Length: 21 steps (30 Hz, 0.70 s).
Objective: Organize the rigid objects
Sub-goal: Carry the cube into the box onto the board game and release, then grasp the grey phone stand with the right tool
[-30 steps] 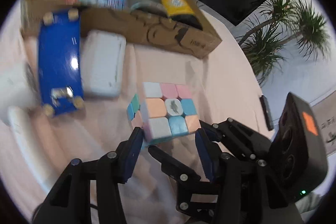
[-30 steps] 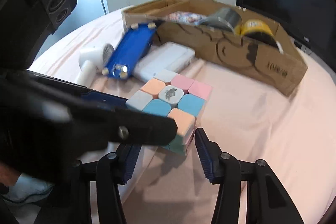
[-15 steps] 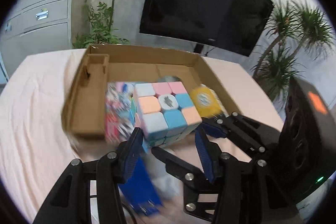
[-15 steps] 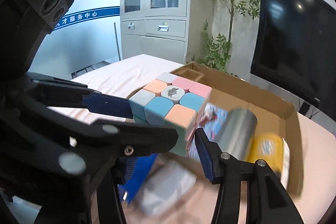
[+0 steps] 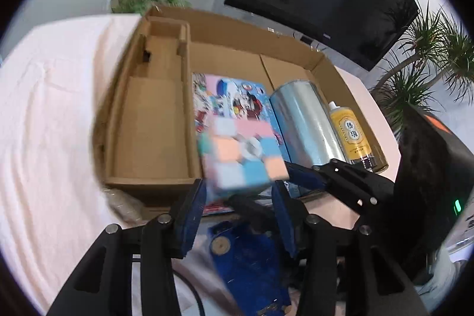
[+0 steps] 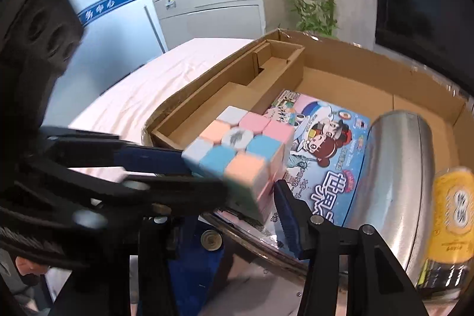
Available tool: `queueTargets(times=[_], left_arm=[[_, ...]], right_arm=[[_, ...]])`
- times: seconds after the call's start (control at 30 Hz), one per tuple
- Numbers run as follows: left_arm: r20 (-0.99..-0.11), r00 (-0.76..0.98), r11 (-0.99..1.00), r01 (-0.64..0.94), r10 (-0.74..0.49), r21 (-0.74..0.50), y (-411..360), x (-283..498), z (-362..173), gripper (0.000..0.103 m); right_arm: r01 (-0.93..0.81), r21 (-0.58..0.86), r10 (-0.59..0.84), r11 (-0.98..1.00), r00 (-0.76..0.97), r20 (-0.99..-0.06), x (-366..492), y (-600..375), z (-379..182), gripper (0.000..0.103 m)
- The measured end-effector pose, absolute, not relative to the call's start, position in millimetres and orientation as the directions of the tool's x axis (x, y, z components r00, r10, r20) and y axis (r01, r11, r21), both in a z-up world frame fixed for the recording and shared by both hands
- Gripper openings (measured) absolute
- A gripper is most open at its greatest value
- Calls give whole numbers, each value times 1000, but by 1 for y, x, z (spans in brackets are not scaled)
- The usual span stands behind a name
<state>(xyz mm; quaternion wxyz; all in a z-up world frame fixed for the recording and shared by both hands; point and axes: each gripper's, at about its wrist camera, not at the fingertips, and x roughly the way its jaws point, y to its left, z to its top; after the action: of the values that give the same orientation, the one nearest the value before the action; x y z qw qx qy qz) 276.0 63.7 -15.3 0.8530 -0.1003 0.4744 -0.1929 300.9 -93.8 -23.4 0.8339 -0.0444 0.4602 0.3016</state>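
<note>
A pastel puzzle cube (image 5: 241,154) is held between both grippers above the near edge of an open cardboard box (image 5: 154,120). My left gripper (image 5: 237,197) is shut on the cube from one pair of sides. My right gripper (image 6: 237,197) is shut on the same cube (image 6: 237,151) from the other pair. The box (image 6: 340,61) holds a flat cartoon-printed box (image 5: 231,99), a silver cylinder (image 5: 305,120) and a yellow bottle (image 5: 352,135). The cube is blurred in the left wrist view.
A blue toy skateboard (image 5: 251,262) lies on the pink tablecloth (image 5: 44,123) below the grippers, in front of the box. The box has a narrow divided compartment (image 5: 151,111) on its left side. A black TV and potted plants stand behind.
Both grippers have lifted the cube off the tablecloth and carried it forward over the near edge of the cardboard box. The skateboard now lies below the grippers.
</note>
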Motion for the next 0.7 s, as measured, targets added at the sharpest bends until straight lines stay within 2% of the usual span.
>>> queueTargets(times=[0.1, 0.17, 0.2, 0.27, 0.37, 0.5, 0.6, 0.7], left_arm=[[-763, 544, 937, 224, -349, -268, 72, 254, -1, 46], [-752, 564, 939, 221, -343, -262, 81, 234, 2, 48], [-751, 565, 940, 219, -341, -262, 84, 226, 1, 52], [-759, 560, 943, 209, -333, -260, 87, 211, -7, 54], [-778, 525, 938, 193, -345, -286, 86, 192, -22, 55], [-784, 496, 928, 173, -372, -330, 80, 172, -39, 55], [-785, 510, 936, 157, -351, -316, 75, 154, -40, 57], [-776, 519, 930, 126, -359, -346, 79, 145, -35, 57]], right_arm=[[-499, 218, 458, 839, 430, -778, 292, -111, -16, 75], [-476, 225, 467, 850, 486, -738, 267, -135, -2, 80], [-469, 237, 477, 851, 502, -721, 252, -146, 4, 82], [-448, 273, 489, 851, 488, -723, 227, -158, 4, 85], [-407, 247, 426, 879, 441, -790, 202, -164, -19, 85], [-308, 248, 348, 919, 332, -877, 203, -158, -61, 64], [-292, 286, 372, 913, 300, -878, 213, -141, -73, 60], [-306, 256, 354, 917, 332, -874, 222, -126, -74, 57]])
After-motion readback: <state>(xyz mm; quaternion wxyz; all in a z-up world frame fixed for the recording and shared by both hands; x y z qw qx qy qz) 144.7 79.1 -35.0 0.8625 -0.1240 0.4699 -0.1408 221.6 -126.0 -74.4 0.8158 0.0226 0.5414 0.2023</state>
